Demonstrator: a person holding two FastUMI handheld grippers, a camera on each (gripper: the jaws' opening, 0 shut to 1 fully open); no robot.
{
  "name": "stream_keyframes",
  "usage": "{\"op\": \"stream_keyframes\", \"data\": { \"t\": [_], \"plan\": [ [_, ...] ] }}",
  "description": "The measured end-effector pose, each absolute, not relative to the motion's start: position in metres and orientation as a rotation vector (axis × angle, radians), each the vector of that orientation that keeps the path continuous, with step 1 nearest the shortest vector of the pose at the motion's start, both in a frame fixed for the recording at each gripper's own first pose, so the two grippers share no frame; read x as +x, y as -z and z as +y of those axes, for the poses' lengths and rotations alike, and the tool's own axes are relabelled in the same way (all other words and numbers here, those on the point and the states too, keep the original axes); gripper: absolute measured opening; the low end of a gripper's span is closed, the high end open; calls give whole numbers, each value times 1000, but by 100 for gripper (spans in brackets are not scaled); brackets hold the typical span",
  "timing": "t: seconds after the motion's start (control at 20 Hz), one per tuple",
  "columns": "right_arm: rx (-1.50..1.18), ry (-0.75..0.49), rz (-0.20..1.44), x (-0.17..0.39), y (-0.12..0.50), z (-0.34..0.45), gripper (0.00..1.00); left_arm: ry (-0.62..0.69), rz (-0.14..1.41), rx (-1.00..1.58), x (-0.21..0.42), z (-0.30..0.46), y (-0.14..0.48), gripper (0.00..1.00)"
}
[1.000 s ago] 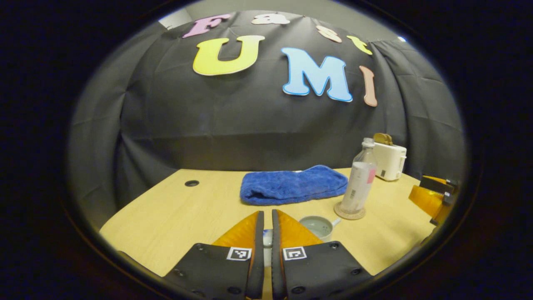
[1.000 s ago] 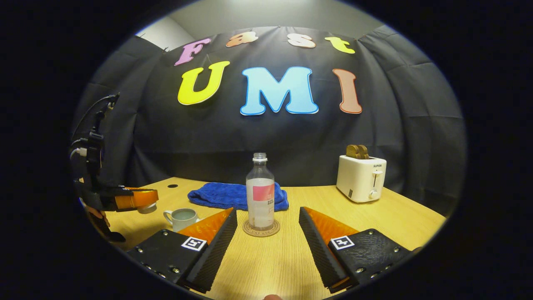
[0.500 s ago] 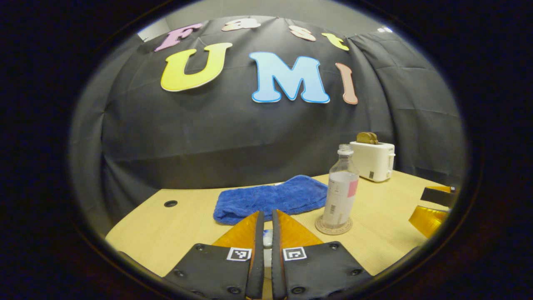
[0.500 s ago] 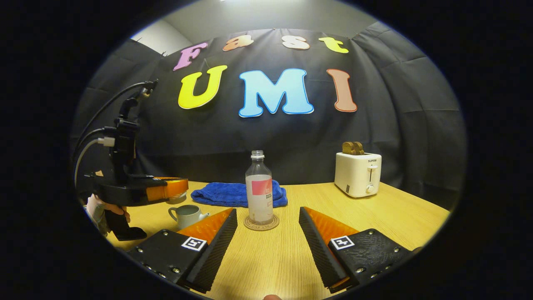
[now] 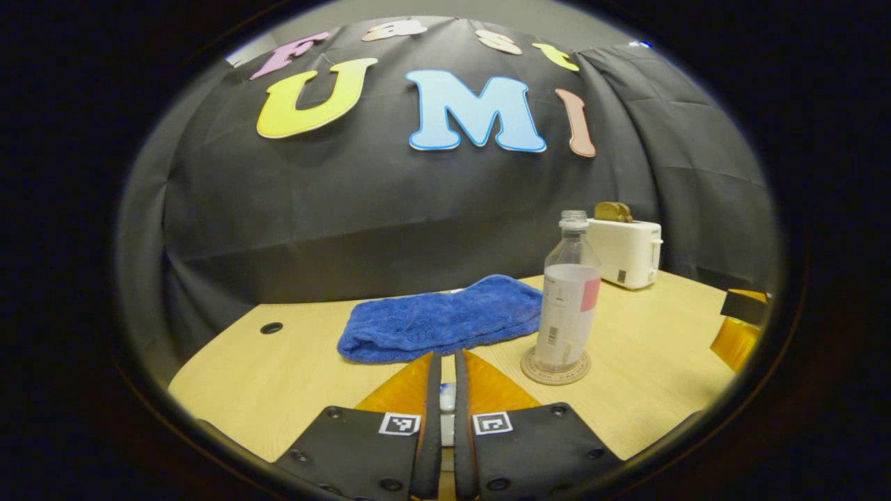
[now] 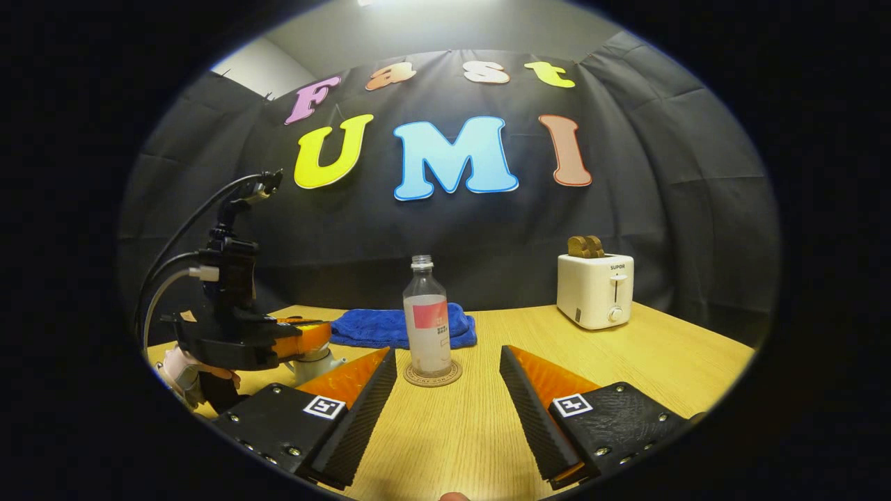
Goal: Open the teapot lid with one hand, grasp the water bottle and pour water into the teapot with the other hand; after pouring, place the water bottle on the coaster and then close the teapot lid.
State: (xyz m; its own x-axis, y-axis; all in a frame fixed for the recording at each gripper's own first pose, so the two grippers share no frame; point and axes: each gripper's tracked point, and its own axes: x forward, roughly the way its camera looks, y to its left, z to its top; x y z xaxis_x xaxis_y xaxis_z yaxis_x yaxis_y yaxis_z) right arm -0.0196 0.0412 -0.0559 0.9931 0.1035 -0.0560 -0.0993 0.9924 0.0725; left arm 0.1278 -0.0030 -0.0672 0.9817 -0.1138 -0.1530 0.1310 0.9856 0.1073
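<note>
Left hand-held gripper (image 5: pixel 447 369) clenched on lid (image 5: pixel 447 399); water bottle (image 6: pixel 427 319) upright on coaster (image 6: pixel 432 374).

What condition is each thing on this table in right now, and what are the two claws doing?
water bottle: upright on the coaster, uncapped, partly filled.
teapot: on the table, mostly hidden behind the left gripper.
lid: pinched between the left gripper's fingers.
left gripper: shut on the lid.
right gripper: open, holding nothing, facing the bottle.
towel: folded, lying flat.
toaster: toast sticking up from its slots.
</note>
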Motion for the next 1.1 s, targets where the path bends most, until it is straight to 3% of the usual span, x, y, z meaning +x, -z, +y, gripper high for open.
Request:
{"op": "stream_keyframes", "data": {
  "t": [1.0, 1.1],
  "plan": [
    [99, -72, 90, -13, 66, 25, 94, 109, 128, 105, 132, 1, 72, 14],
    [103, -73, 94, -13, 67, 25, 94, 107, 132, 113, 131, 0, 76, 18]
  ]
}}
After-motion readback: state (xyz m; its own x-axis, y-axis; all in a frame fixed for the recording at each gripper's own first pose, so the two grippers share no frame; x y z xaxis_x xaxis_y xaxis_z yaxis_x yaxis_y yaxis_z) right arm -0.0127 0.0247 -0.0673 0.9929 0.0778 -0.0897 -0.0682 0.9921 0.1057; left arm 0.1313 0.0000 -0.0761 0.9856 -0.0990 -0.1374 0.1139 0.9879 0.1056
